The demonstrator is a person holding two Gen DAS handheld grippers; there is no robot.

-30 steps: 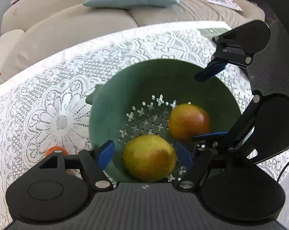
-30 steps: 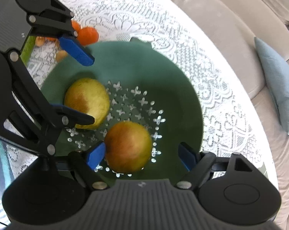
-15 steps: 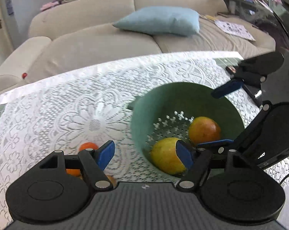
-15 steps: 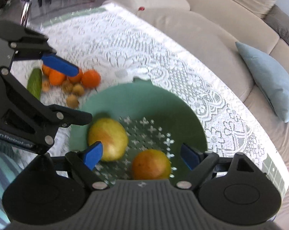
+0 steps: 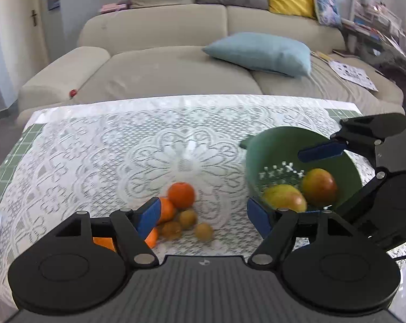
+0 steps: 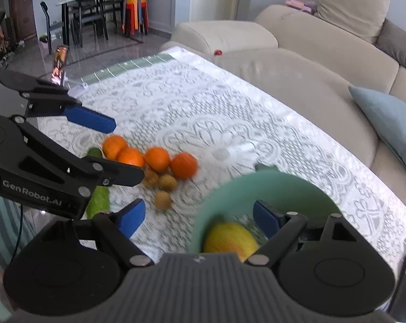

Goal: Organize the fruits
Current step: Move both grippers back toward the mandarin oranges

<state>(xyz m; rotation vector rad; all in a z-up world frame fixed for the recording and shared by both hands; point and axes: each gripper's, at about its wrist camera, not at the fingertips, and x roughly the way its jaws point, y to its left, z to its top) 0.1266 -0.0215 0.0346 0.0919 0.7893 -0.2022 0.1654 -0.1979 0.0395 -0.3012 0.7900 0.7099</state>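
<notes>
A green colander bowl (image 5: 259,148) stands on the lace tablecloth at the right and holds a yellow-green fruit (image 5: 282,200) and a red-orange apple (image 5: 319,187). Left of it lies a pile of oranges (image 5: 181,195) and small brown fruits (image 5: 204,231). My left gripper (image 5: 203,215) hovers open and empty above the near side of the pile. In the right wrist view my right gripper (image 6: 198,219) is open and empty, near the bowl (image 6: 270,185), with the yellow fruit (image 6: 229,238) partly hidden under it. Several oranges (image 6: 157,158), brown fruits (image 6: 162,199) and a cucumber (image 6: 98,200) lie to its left.
A beige sofa (image 5: 162,75) with a light blue cushion (image 5: 259,51) runs along the table's far edge. A phone on a stand (image 6: 59,64) sits at the far left corner. The left gripper (image 6: 116,148) hangs over the oranges.
Both grippers have drawn back and up from the bowl and swung left. The two fruits stay in the bowl. The pile of oranges and small fruits has come into view.
</notes>
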